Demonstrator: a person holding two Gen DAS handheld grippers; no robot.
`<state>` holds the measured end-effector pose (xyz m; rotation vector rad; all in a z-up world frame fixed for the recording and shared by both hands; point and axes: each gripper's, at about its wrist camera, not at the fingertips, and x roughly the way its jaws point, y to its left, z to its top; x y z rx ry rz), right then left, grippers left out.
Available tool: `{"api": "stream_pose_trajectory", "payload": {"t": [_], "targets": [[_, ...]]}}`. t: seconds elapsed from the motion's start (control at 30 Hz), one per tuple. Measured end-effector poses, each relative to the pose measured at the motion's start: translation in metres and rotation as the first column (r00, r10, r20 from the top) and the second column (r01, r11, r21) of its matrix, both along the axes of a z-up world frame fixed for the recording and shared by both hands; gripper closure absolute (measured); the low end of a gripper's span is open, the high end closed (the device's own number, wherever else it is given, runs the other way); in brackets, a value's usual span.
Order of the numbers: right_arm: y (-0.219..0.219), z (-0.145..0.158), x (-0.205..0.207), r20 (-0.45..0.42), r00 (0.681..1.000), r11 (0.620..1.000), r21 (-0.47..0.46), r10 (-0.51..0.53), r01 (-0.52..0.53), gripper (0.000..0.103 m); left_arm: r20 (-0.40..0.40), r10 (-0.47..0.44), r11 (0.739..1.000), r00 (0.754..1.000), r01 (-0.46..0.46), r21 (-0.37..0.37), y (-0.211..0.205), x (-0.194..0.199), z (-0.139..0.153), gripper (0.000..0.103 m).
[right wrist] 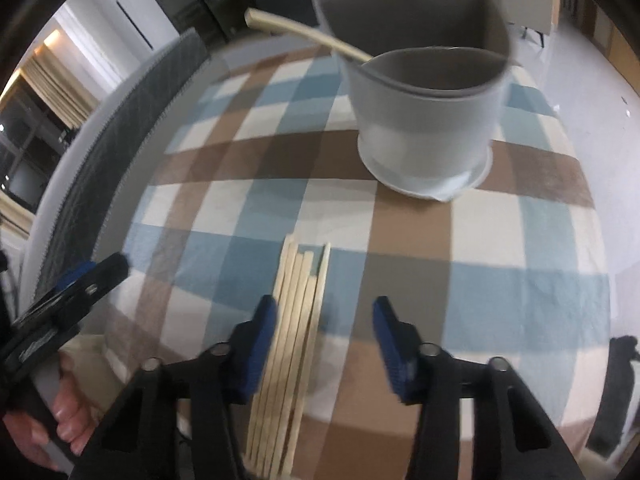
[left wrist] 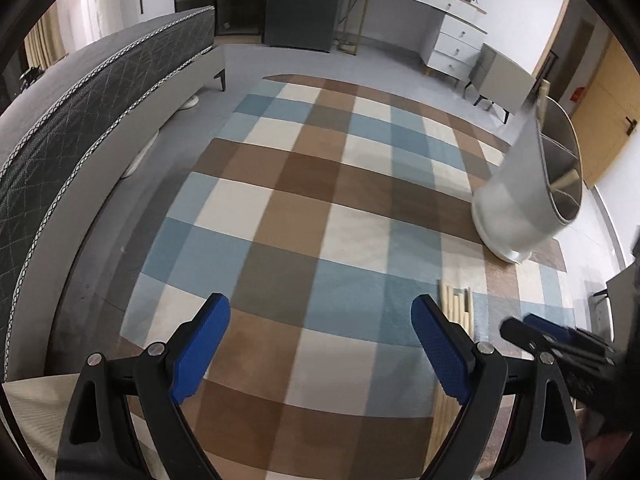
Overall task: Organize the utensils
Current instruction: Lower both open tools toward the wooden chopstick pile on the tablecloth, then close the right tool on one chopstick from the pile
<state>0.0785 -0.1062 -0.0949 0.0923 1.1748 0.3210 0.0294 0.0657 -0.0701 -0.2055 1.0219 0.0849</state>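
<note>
A bundle of pale wooden chopsticks (right wrist: 296, 320) lies on the checked blue, brown and cream surface (right wrist: 500, 240). My right gripper (right wrist: 324, 308) hangs over it with its jaws apart; the sticks lie between them, close to the left finger, and the pads do not press on them. Behind stands a grey utensil holder (right wrist: 424, 120) with a wooden handle (right wrist: 304, 34) sticking out of it. In the left wrist view, my left gripper (left wrist: 320, 304) is open and holds nothing. The chopsticks (left wrist: 456, 304) show just right of it, with the holder (left wrist: 516, 192) at far right.
A bed with a dark quilted mattress (left wrist: 80, 112) runs along the left side. A dark cabinet (left wrist: 304, 4) and a white dresser (left wrist: 456, 36) stand at the back. A hand (right wrist: 68, 412) holds the left gripper (right wrist: 92, 276) at the lower left.
</note>
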Motion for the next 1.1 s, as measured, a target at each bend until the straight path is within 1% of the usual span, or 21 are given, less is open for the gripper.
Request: {"api": "stream_pose_trajectory", "payload": {"t": [0.03, 0.1, 0.13, 0.17, 0.23, 0.27, 0.3, 0.37, 0.5, 0.53, 0.57, 0.6, 0.63, 0.77, 0.87, 1.0, 1.07, 1.1], "targets": [[0.006, -0.003, 0.007, -0.016, 1.0, 1.0, -0.023, 0.012, -0.012, 0.06, -0.004, 0.006, 1.0, 1.0, -0.006, -0.005, 0.003, 0.001, -0.001, 0.014], [0.014, -0.011, 0.019, -0.059, 0.998, 0.997, -0.074, 0.022, -0.026, 0.068, -0.017, 0.021, 0.999, 1.0, -0.022, -0.026, 0.01, 0.001, -0.002, 0.014], [0.018, -0.016, 0.024, -0.087, 0.996, 0.994, -0.1, 0.026, -0.035, 0.074, -0.025, 0.027, 0.999, 0.999, -0.028, -0.032, 0.013, 0.003, -0.003, 0.014], [0.022, -0.02, 0.028, -0.107, 0.994, 0.991, -0.125, 0.031, -0.045, 0.076, -0.038, 0.036, 0.999, 0.999, -0.037, -0.037, 0.016, 0.003, -0.004, 0.014], [0.028, -0.023, 0.033, -0.118, 0.992, 0.984, -0.167, 0.041, -0.061, 0.078, -0.057, 0.04, 0.998, 0.998, -0.043, -0.044, 0.019, 0.005, -0.007, 0.014], [0.031, -0.025, 0.034, -0.12, 0.992, 0.977, -0.203, 0.045, -0.069, 0.08, -0.074, 0.047, 0.998, 0.996, -0.05, -0.038, 0.021, 0.005, -0.008, 0.014], [0.033, -0.026, 0.035, -0.124, 0.991, 0.973, -0.218, 0.045, -0.071, 0.081, -0.085, 0.05, 0.998, 0.995, -0.052, -0.028, 0.022, 0.006, -0.01, 0.014], [0.035, -0.03, 0.036, -0.152, 0.987, 0.971, -0.226, 0.048, -0.082, 0.083, -0.096, 0.058, 0.998, 0.994, -0.061, -0.03, 0.027, 0.006, -0.012, 0.014], [0.042, -0.03, 0.036, -0.151, 0.987, 0.958, -0.272, 0.05, -0.09, 0.084, -0.121, 0.077, 0.996, 0.99, -0.082, -0.036, 0.035, 0.006, -0.015, 0.014], [0.042, -0.03, 0.036, -0.155, 0.987, 0.956, -0.279, 0.045, -0.088, 0.086, -0.127, 0.081, 0.995, 0.989, -0.087, -0.038, 0.036, 0.006, -0.015, 0.014], [0.043, -0.03, 0.037, -0.157, 0.987, 0.955, -0.285, 0.039, -0.083, 0.091, -0.133, 0.085, 0.995, 0.988, -0.091, -0.042, 0.037, 0.006, -0.016, 0.014], [0.044, -0.031, 0.037, -0.163, 0.986, 0.954, -0.288, 0.033, -0.08, 0.092, -0.136, 0.085, 0.995, 0.987, -0.092, -0.043, 0.038, 0.006, -0.016, 0.014], [0.045, -0.032, 0.036, -0.161, 0.986, 0.952, -0.295, 0.03, -0.077, 0.096, -0.138, 0.086, 0.995, 0.987, -0.092, -0.041, 0.038, 0.007, -0.017, 0.014], [0.043, -0.036, 0.031, -0.146, 0.989, 0.957, -0.283, 0.023, -0.064, 0.099, -0.148, 0.085, 0.995, 0.985, -0.092, -0.041, 0.038, 0.006, -0.018, 0.014], [0.037, -0.036, 0.023, -0.104, 0.994, 0.964, -0.263, 0.017, -0.044, 0.099, -0.15, 0.081, 0.996, 0.985, -0.086, -0.029, 0.035, 0.006, -0.018, 0.014], [0.015, -0.019, 0.009, -0.025, 1.0, 0.98, -0.197, -0.009, 0.004, 0.099, -0.151, 0.058, 0.998, 0.987, -0.062, -0.017, 0.024, 0.008, -0.019, 0.014], [0.0, -0.007, -0.004, 0.022, 0.999, 0.991, -0.132, -0.029, 0.032, 0.099, -0.152, 0.03, 0.999, 0.988, -0.033, -0.012, 0.014, 0.009, -0.02, 0.014], [-0.003, 0.0, -0.005, 0.04, 0.999, 0.993, -0.115, -0.034, 0.039, 0.099, -0.153, 0.013, 1.0, 0.988, -0.015, -0.013, 0.008, 0.01, -0.021, 0.014]]}}
